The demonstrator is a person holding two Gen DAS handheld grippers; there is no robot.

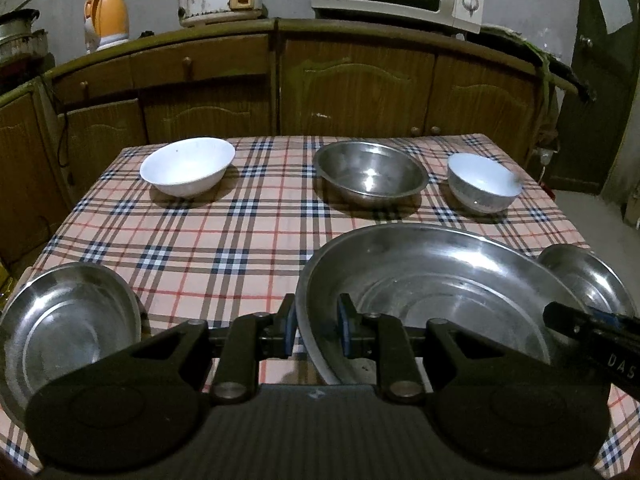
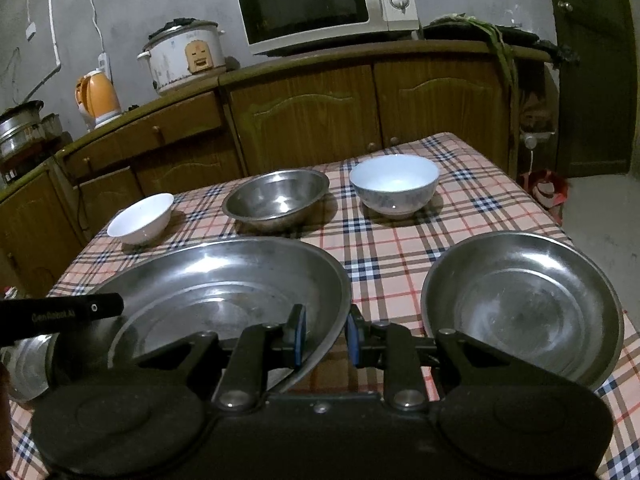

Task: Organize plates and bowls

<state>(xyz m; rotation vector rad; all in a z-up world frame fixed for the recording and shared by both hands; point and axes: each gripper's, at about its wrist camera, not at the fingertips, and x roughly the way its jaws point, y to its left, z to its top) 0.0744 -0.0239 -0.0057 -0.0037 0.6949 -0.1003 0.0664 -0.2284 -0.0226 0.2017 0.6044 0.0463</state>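
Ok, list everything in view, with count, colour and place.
large steel plate: 1, silver, near middle, both grippers on its rim
small steel plates: 2, silver, near left and near right
steel bowl: 1, silver, far middle
white bowls: 2, far left and far right
tablecloth: 1, plaid
microwave: 1, white, counter
rice cooker: 1, white, counter
kettle: 1, orange, counter
left gripper: 1, black, plate's left rim
right gripper: 1, black, plate's right rim
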